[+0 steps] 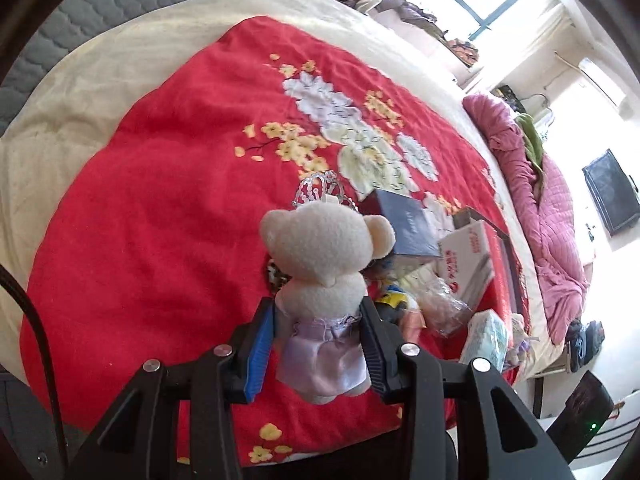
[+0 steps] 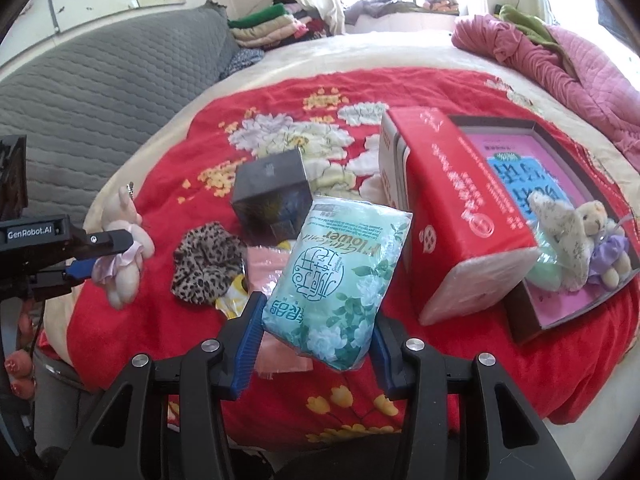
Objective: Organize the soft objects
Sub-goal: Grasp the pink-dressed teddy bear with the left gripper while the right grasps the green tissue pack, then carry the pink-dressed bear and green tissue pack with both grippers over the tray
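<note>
Bear (image 1: 320, 276) in lilac dress is being clamped at the waist between the left gripper (image 1: 318, 344) pads, tissue pack (image 2: 338, 280) likewise squeezed by the right gripper (image 2: 316, 344), both hanging clear above the red blanket (image 1: 160, 200), presumably for sorting into the open box (image 2: 532, 324) beyond the right gripper.

The red blanket (image 1: 152, 208) lies bare across the left and centre of the left wrist view; passage there is free. In the right wrist view the middle is crowded: a dark box (image 2: 272, 192), a leopard scrunchie (image 2: 206, 262) and a pink packet (image 2: 266, 268) sit close together, touching or overlapping. At right a red box (image 2: 460, 216) leans on a tray (image 2: 532, 316) holding small bears (image 2: 580, 236). Bare blanket shows along the lower edge and in the lower right of that view.
</note>
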Action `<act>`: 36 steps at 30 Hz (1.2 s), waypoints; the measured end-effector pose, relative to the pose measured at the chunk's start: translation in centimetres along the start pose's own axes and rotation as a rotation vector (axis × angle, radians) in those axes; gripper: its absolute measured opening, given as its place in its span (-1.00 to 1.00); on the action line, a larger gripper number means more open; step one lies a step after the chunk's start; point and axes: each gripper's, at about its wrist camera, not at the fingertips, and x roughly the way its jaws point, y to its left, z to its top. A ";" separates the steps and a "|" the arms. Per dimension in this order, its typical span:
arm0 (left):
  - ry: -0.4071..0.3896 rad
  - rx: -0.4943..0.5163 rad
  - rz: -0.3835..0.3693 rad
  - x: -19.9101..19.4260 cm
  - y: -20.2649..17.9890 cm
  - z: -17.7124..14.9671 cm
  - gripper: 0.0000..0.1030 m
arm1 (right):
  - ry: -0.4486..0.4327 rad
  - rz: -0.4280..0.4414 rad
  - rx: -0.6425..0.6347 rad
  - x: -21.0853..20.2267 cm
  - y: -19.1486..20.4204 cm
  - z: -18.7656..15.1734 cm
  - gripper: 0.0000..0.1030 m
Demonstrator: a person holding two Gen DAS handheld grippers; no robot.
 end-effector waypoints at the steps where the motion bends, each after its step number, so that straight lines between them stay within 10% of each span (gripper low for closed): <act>1: -0.002 0.010 -0.002 -0.2 -0.3 -0.1 -0.20 | -0.012 -0.002 -0.008 -0.4 0.0 0.1 -0.06; 36: -0.030 0.365 -0.094 -2.5 -19.1 -4.0 -0.20 | -0.285 -0.147 0.027 -12.4 -7.5 4.4 -0.06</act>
